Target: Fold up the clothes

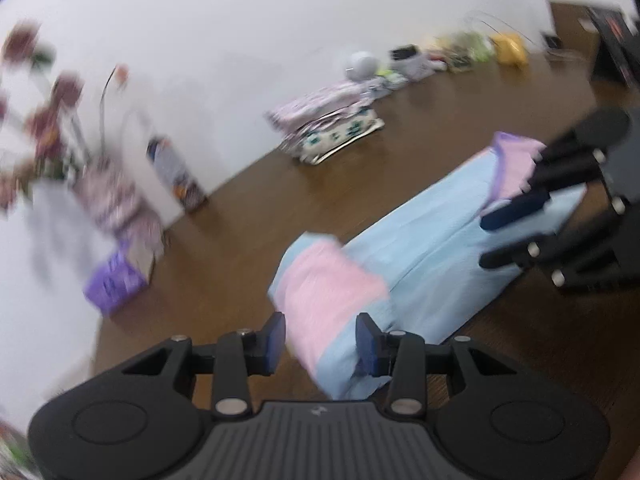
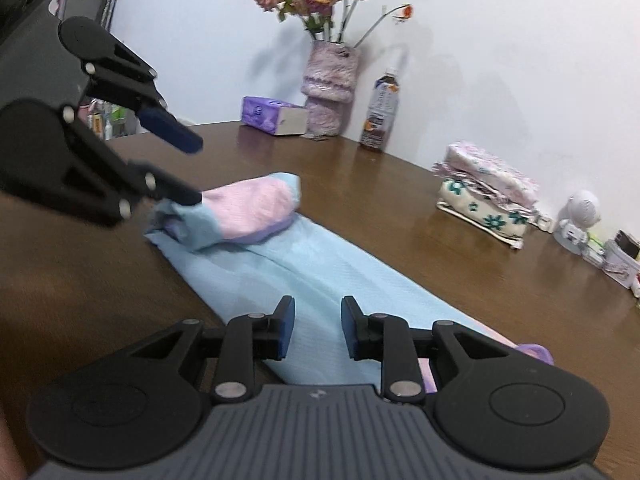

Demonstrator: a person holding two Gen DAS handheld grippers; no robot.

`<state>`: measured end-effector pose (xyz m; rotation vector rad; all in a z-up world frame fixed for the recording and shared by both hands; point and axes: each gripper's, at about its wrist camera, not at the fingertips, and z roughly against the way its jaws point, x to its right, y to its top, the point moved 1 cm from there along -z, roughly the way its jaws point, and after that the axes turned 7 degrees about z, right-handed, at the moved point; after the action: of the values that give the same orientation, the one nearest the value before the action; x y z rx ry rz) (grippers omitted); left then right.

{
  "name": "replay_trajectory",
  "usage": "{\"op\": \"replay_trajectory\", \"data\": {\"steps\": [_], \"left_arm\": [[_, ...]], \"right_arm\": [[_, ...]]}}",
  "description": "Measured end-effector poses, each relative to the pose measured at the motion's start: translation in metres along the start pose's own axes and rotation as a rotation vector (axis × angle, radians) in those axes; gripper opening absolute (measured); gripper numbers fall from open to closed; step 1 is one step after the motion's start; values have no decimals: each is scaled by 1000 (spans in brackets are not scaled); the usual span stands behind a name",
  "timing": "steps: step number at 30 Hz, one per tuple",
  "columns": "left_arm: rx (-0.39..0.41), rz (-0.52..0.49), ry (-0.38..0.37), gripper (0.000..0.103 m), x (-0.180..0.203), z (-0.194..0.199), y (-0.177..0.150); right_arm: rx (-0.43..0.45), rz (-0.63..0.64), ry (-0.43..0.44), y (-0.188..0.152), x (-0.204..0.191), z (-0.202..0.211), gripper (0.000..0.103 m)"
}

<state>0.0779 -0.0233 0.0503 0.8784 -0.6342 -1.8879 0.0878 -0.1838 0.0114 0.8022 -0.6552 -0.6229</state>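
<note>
Spanning the brown tabletop (image 2: 400, 208), a long light-blue garment (image 2: 304, 280) lies folded into a narrow strip, its pink-and-blue end (image 2: 248, 210) turned back on itself at the far left. The left claw (image 1: 320, 340) sits partly open astride that turned-back end, pads clear of the cloth; the right claw (image 2: 318, 328) hovers partly open over the near end, gripping nothing. The lengthwise fold looks done; next, probably, pinch the near end and carry it across.

Left gripper (image 1: 321, 338) tilts downward, jaws parted and gripping nothing; right gripper (image 2: 318, 328) also angles down, jaws apart, pads (image 2: 285, 330) pressing on nothing
</note>
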Motion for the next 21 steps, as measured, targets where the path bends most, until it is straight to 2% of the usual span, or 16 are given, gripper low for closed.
{"op": "replay_trajectory", "data": {"steps": [3, 8, 13, 17, 21], "left_arm": [[5, 21, -46, 29, -9, -13, -7], [4, -11, -185, 27, -7, -28, -19], [86, 33, -230, 27, -30, -9, -25], [87, 23, -228, 27, -40, -14, -28], [54, -11, -284, 26, -41, -25, -34]], "right_arm": [[-12, 2, 22, 10, -13, -9, 24], [-11, -58, 37, 29, -20, -21, 23], [-18, -114, 67, 47, -23, -33, 22], [-35, -144, 102, 58, -28, -49, 23], [-82, -167, 135, 63, -34, -68, 23]]}}
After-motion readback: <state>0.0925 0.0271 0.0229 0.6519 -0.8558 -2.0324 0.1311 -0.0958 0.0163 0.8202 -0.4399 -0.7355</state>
